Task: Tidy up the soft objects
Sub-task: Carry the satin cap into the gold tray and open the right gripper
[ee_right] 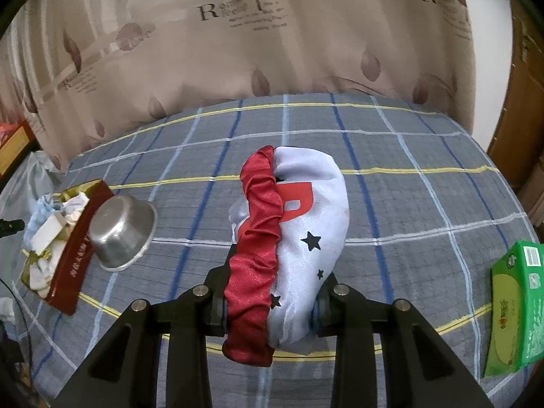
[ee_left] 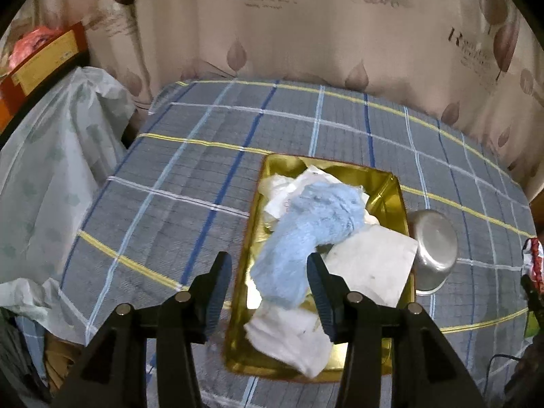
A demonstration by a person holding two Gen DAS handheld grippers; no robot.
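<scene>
Left tool (ee_left: pixel 268 292) released, jaws spread wide above gold tin (ee_left: pixel 394 187) on plaid table (ee_left: pixel 190 183); fluffy blue cloth (ee_left: pixel 306 238) lies in the tin over white cloths (ee_left: pixel 370 265), pads not pressing it. Right tool (ee_right: pixel 270 309) clenched on red-and-white satin pouch (ee_right: pixel 299 224), held above the table. Upturned steel bowl (ee_right: pixel 122 234) beside tin.

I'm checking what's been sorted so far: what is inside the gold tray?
In the gold tray a fluffy light-blue cloth lies on top of several white cloths and a white sheet. Whatever sits beneath that pile is covered.
</scene>
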